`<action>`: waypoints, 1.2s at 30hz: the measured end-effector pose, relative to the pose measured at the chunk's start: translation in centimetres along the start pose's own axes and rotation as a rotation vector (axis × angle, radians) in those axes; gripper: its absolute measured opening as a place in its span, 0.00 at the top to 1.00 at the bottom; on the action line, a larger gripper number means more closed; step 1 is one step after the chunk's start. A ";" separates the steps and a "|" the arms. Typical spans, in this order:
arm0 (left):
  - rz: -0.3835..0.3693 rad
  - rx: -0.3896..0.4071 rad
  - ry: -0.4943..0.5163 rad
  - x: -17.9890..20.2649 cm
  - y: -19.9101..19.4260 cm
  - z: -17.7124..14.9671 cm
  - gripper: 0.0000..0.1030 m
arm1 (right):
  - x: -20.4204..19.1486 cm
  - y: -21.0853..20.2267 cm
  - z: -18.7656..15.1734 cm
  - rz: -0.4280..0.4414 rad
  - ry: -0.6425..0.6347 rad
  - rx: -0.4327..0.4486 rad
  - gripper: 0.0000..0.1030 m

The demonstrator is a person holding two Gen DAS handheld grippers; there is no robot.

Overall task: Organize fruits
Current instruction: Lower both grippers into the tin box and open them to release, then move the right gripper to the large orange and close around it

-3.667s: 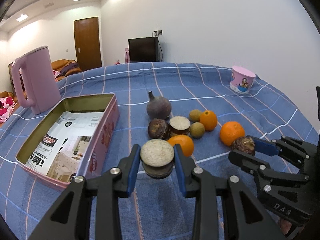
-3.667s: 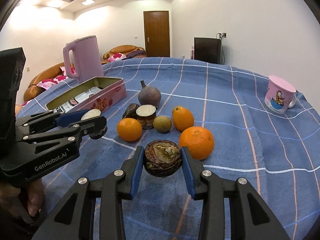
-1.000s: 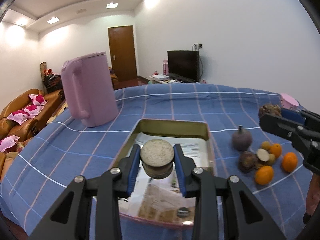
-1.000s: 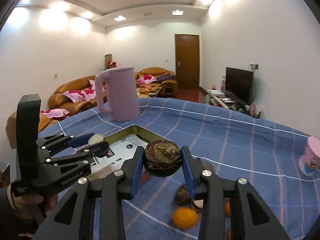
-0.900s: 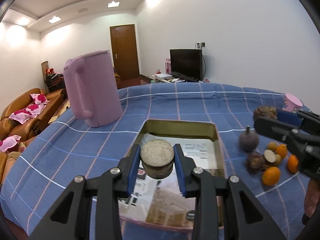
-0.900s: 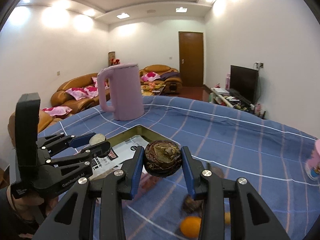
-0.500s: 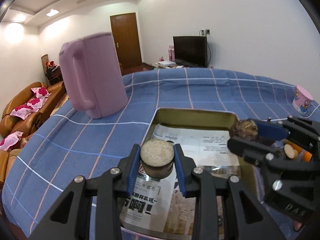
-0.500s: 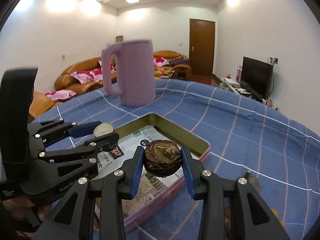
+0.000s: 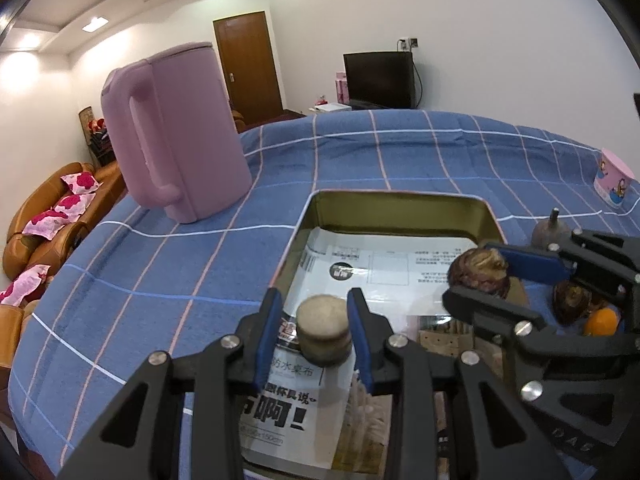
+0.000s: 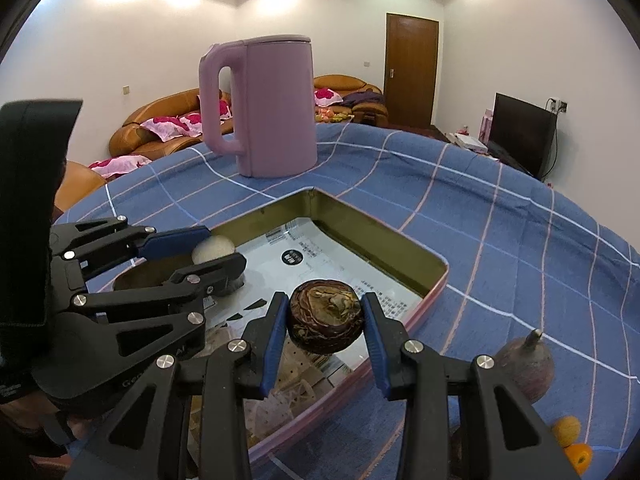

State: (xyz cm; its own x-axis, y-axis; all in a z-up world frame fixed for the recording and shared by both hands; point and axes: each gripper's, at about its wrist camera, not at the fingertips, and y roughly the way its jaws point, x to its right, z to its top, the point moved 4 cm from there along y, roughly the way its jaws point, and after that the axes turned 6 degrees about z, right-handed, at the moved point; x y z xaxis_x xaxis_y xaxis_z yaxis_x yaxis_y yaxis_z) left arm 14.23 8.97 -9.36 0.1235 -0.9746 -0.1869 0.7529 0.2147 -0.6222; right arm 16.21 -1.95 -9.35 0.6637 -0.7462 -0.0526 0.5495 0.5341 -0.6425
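My left gripper [image 9: 316,338] has its jaws just apart around a cut brown fruit half with a pale flat top [image 9: 323,334], which rests on the paper lining of the open tin [image 9: 400,200]. My right gripper [image 10: 325,320] is shut on a dark brown wrinkled fruit half [image 10: 326,318] and holds it over the tin's near right side [image 10: 434,280]. That gripper and its fruit [image 9: 478,268] also show at the right of the left wrist view. The left gripper [image 10: 218,254] shows at the left of the right wrist view.
A tall pink kettle [image 9: 176,132] stands on the blue checked cloth behind the tin. A whole dark fruit with a stem [image 10: 528,364], another brown half [image 9: 572,300] and oranges [image 10: 576,452] lie right of the tin. A pink cup [image 9: 614,178] stands far right.
Both grippers came down over the tin. My left gripper set the pale-topped half on the paper and its jaws loosened. My right gripper still holds its fruit, now lower and closer.
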 end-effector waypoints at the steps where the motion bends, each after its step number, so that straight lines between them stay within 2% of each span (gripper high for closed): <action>1: 0.005 0.002 -0.002 0.0 -0.2 0.0 0.62 | -0.1 0.0 0.0 0.003 -0.001 0.000 0.62; 5: -0.005 0.006 -0.019 -0.4 -0.8 0.2 0.52 | 0.1 -0.3 0.0 0.008 0.013 0.008 0.61; 7: 0.007 0.024 -0.032 -0.7 -1.7 0.2 0.42 | 0.2 -0.7 -0.1 0.011 0.027 0.020 0.56; 10: -0.016 0.055 -0.053 -0.8 -3.2 0.2 0.31 | 0.3 -2.0 -0.4 0.001 0.038 0.041 0.53; 12: -0.030 0.079 -0.057 -0.5 -4.3 0.2 0.31 | 0.5 -3.4 -1.0 -0.026 0.030 0.058 0.49; 17: -0.085 0.125 -0.050 1.8 -6.9 0.0 0.27 | 2.7 -7.9 -3.5 -0.082 0.078 0.102 0.48; 24: -0.191 0.134 0.005 7.1 -9.0 -0.7 0.27 | 8.3 -14.7 -7.9 -0.286 0.184 0.127 0.47; 26: -0.218 0.126 0.024 8.7 -9.3 -1.0 0.27 | 10.2 -16.0 -9.1 -0.352 0.228 0.109 0.45; 28: -0.243 0.108 0.048 10.5 -9.4 -1.4 0.27 | 11.5 -16.7 -10.0 -0.381 0.262 0.102 0.40; 32: -0.268 0.071 0.080 12.9 -9.2 -2.2 0.27 | 13.0 -16.6 -11.1 -0.360 0.339 0.068 0.39; 36: -0.295 0.029 0.086 14.4 -8.5 -2.6 0.27 | 13.3 -16.4 -11.7 -0.331 0.364 0.046 0.39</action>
State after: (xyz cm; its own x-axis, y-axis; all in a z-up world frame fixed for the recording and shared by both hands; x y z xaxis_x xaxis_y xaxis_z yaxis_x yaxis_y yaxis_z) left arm 7.91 -6.76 -8.72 -0.1574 -0.9854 -0.0656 0.7665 -0.0800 -0.6372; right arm 10.06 -25.29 -8.47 0.2339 -0.9647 -0.1208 0.7282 0.2562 -0.6357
